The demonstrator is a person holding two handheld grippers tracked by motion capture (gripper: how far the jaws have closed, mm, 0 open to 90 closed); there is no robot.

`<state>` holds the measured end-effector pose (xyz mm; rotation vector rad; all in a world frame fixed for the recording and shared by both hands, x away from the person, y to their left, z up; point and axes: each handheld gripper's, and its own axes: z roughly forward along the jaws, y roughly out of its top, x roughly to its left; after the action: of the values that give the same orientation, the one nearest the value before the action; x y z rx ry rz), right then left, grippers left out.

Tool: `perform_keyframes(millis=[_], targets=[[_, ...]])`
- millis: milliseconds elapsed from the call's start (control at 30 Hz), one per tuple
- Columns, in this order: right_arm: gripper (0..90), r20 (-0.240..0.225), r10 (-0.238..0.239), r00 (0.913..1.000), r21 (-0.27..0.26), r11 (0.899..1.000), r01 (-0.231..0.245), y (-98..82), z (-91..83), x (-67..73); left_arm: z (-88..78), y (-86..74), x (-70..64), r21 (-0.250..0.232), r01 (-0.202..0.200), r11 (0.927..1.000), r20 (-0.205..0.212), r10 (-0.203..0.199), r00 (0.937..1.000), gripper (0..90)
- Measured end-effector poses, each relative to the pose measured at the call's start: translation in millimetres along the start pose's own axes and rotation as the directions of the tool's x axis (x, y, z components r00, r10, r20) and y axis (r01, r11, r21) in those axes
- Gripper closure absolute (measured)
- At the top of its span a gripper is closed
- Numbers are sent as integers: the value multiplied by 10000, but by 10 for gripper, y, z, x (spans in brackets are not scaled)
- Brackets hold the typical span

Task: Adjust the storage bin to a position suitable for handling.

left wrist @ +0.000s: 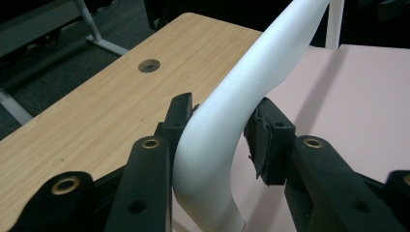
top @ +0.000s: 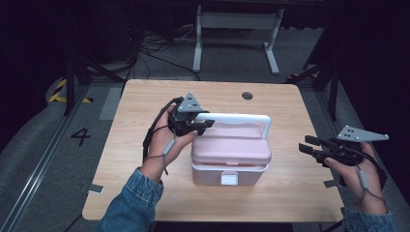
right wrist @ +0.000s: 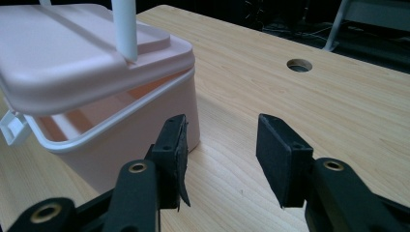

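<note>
At the centre of the frame, the left claw clenches the white handle, apparently lifting the pink box lid; the right claw waits released, probably to steady the box next.

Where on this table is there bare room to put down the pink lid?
Bare wood lies behind the pink box toward the cable hole, and along the table's far left edge. Crowded: the left gripper on the white handle, and the right gripper beside the box.

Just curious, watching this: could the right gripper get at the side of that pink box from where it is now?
Probably yes. The right gripper hangs open beside the pink box, jaws pointing towards it, with bare table between them. The left gripper is busy on the white handle above, out of the way.
</note>
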<state>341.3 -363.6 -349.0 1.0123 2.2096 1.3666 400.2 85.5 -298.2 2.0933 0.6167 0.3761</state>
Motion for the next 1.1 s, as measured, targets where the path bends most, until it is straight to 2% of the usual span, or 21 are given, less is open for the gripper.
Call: perform_keyframes(millis=[400,500,600,767,933,1100], targets=[[578,-231,-10,9997,-28,10000,10,65,-32,102,39,118,190,-71,567,9984,126,-566,9983,656],[580,-277,-90,9996,40,10000,91,78,-28,134,60,122,238,-251,1008,9946,214,-1003,9947,671],[580,-325,-184,9993,12,9998,185,99,-32,170,73,132,279,-301,1150,9929,185,-1144,9933,681],[577,-332,-338,9989,-58,9994,336,127,-45,214,106,133,333,-517,1353,9894,106,-1350,9908,685],[579,-370,-400,9985,-102,9992,396,148,-57,252,114,133,348,-535,1325,9897,7,-1326,9912,696],[651,-601,-343,9976,-24,9994,342,171,-7,334,109,125,349,-532,1386,9889,30,-1386,9903,706]])
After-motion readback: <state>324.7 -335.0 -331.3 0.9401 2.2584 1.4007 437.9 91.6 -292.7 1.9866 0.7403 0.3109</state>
